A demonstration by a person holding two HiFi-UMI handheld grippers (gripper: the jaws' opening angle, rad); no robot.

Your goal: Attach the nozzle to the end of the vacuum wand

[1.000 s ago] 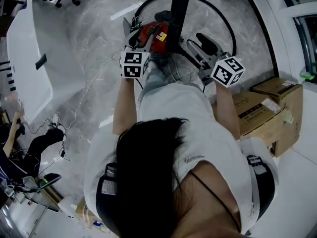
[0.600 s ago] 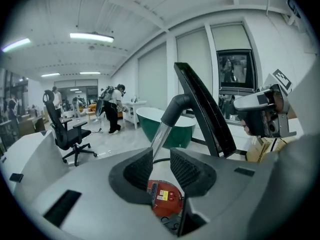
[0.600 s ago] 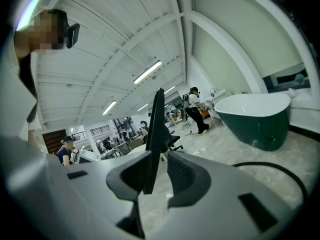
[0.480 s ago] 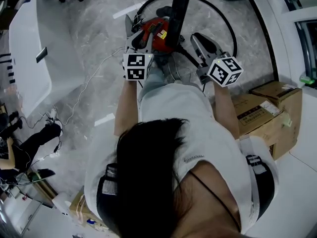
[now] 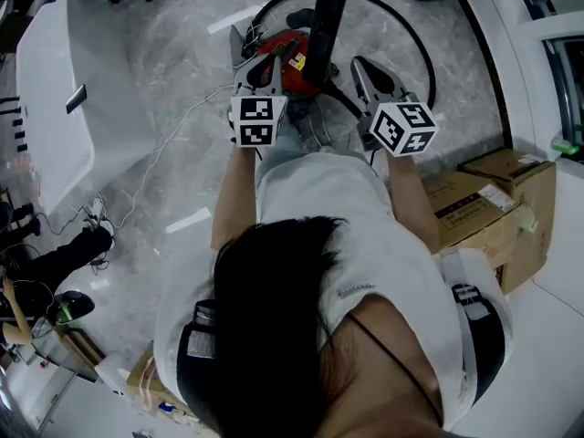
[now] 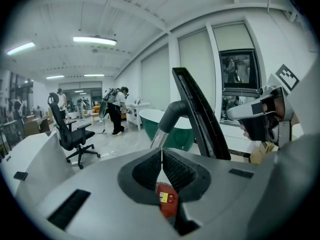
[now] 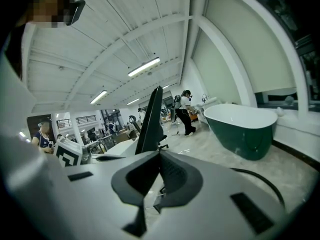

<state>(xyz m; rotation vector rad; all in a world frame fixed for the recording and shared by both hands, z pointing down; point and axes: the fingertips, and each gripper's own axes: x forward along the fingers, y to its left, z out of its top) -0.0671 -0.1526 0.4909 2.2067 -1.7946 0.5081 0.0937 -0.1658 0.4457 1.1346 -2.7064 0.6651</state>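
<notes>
Our left gripper (image 6: 161,153) and right gripper (image 7: 159,156) have just closed, empty (pads meeting), left and right of the black wand (image 5: 327,26); we'd reopen them squarely for any grip.

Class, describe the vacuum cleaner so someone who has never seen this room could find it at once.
On the grey marble floor in front of the person, a black hose curls in a wide loop. Inside that loop, at the foot of a thick black tube, sits the vacuum cleaner. It alone is bright red, with a yellow label.
</notes>
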